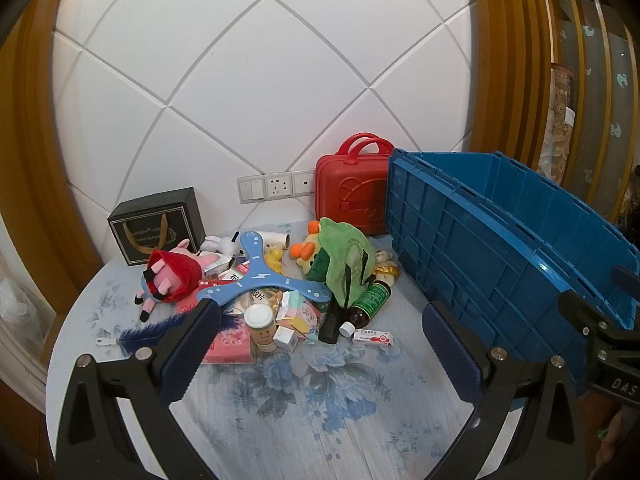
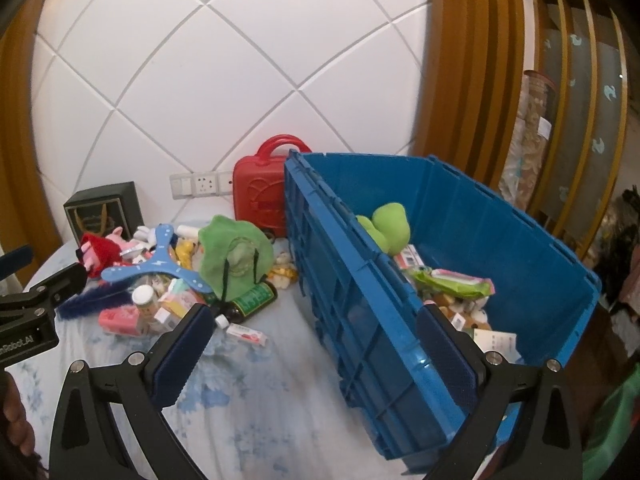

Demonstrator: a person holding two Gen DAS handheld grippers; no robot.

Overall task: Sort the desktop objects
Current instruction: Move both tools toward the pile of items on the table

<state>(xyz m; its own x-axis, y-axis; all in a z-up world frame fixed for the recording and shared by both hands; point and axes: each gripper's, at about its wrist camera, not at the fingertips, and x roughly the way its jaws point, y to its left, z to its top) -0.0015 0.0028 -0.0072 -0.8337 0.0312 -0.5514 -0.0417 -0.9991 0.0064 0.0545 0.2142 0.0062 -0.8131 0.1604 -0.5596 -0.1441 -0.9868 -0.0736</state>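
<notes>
While both grippers hang tilted down over the floral blue-and-white tablecloth (image 1: 320, 408), nothing sits between either pair of pads. The left gripper (image 1: 320, 336) has its jaws spread wide and empty; the right gripper (image 2: 316, 344) likewise, wide and empty, its right pad over the near rim of the big blue ribbed plastic crate (image 2: 520, 220).

Blue three-armed flat boomerang toy (image 1: 256, 276): lies on top of the pile, one arm pointing away toward the wall, the other two splayed left and right; white lightning mark at the hub. Its left arm tip is just beyond the left gripper's left pad.

Dark brown glass bottle with green label (image 1: 370, 300): on its side, long axis running diagonally, neck toward the gripper, base away and to the right. A white cap (image 1: 347, 329) lies just beside its mouth.

Small white-and-red tube box (image 1: 373, 337): flat, long axis crosswise, ahead of the left gripper, nearer its right pad.

White-lidded small jar (image 1: 260, 326): upright, ahead of the left pad. Pink flat packet (image 1: 232, 346) just beside it, partly behind that pad.

Pink pig plush in red hood (image 1: 168, 276): lying ahead-left. Green cloth hat (image 1: 348, 256): draped over the heap, ahead-centre.

Crate stands to the right of the left gripper; seen from the right wrist it holds a green plush (image 2: 388, 224) and packets.

Red plastic carry case (image 1: 352, 192) upright against the wall, far ahead.
</notes>
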